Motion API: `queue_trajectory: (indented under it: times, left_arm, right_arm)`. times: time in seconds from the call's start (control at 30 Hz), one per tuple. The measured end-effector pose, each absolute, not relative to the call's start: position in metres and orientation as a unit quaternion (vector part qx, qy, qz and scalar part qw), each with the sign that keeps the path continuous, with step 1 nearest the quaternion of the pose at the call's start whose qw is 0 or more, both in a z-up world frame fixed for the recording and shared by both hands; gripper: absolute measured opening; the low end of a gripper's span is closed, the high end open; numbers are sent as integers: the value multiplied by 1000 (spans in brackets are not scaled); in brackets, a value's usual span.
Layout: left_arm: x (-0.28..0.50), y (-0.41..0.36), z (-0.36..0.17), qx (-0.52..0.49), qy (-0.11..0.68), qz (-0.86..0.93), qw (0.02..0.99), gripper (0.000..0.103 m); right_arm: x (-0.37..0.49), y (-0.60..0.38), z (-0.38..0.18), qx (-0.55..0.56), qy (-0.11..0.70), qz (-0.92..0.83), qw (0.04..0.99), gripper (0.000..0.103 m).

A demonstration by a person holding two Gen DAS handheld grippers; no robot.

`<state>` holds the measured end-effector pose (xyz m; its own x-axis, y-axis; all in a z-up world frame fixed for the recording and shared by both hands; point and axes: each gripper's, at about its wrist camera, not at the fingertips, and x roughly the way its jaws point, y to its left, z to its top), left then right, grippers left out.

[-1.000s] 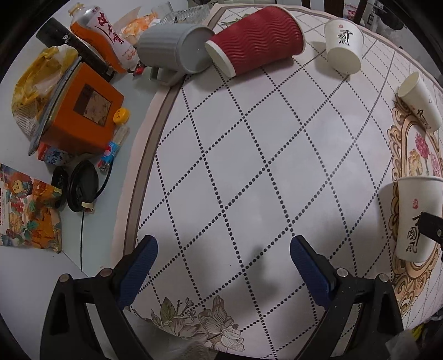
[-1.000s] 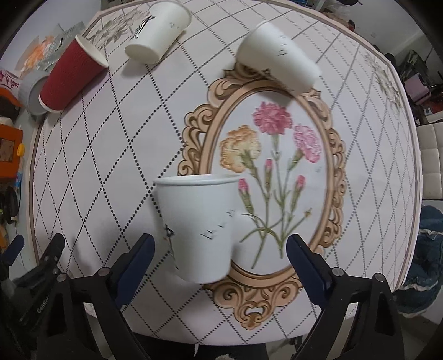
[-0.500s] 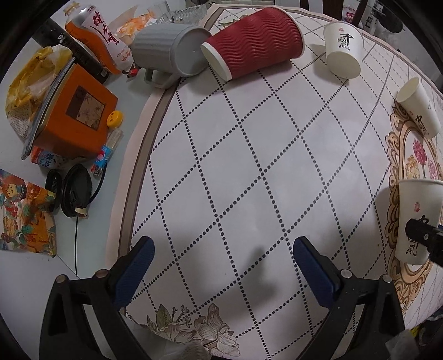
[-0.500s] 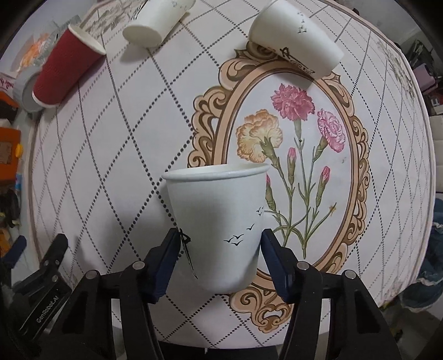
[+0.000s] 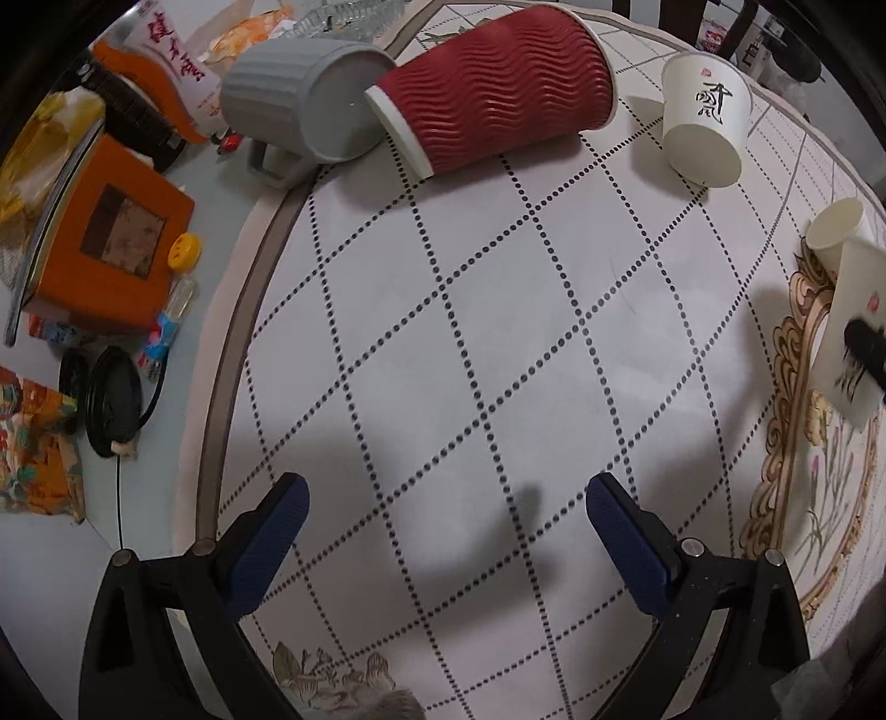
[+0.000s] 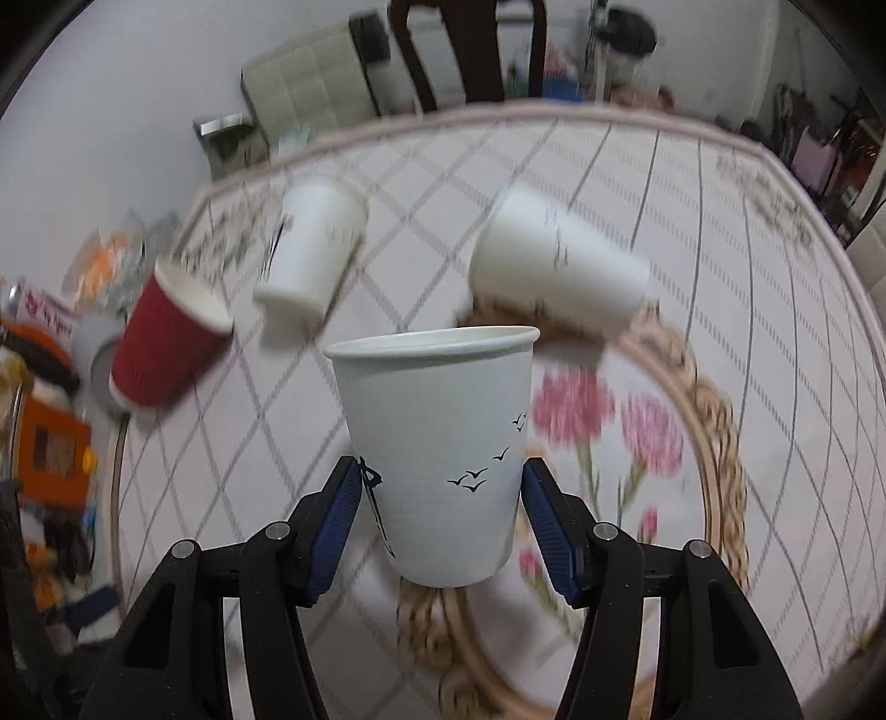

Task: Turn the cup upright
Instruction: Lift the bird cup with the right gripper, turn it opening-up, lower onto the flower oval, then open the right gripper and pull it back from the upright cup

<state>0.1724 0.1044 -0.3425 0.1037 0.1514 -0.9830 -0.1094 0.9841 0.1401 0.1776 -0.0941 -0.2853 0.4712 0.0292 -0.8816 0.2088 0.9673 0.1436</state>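
Observation:
My right gripper (image 6: 440,493) is shut on a white paper cup (image 6: 437,443) with small black birds printed on it. The cup's rim points up in the right wrist view, and it hangs above the flower medallion (image 6: 637,432) of the tablecloth. The same cup shows blurred at the right edge of the left wrist view (image 5: 855,332). My left gripper (image 5: 443,531) is open and empty over the dotted diamond cloth. A red ribbed cup (image 5: 493,88), a white cup with black script (image 5: 703,127) and another white cup (image 5: 833,227) lie on their sides.
A grey mug (image 5: 299,105) lies on its side against the red cup. An orange box (image 5: 111,238), a drink bottle (image 5: 166,72), earphones (image 5: 111,404) and wrappers crowd the table's left side. A chair (image 6: 465,50) stands behind the table.
My right gripper closed on the white cup, lifted it off the cloth and tilted so that the far room came into view. My left gripper shifted slightly forward and stayed open.

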Motion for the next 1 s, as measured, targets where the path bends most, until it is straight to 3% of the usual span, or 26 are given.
queue_trajectory:
  times: [0.3,0.63,0.77,0.9,1.0]
  left_arm:
    - [172,94,-350,38,665,75,742,102]
    - [158,86,-336,46,651,54,756,102]
    - [149,77,-321,57,637,41,768,102]
    - [139,66,-303,62,625,23,777,102]
    - [130,59,-282,64,610,8,790,102]
  right_arm:
    - [164,-84,-307,61,429,-75,898,62]
    - [135,-78,-317,39,467,-70,880,63]
    - [119,-80,-315,32,482,-81,872,80]
    - [100,-90,-298,39,486,-106,867,86]
    - [85,-100,-270,42,485,-127,864,97]
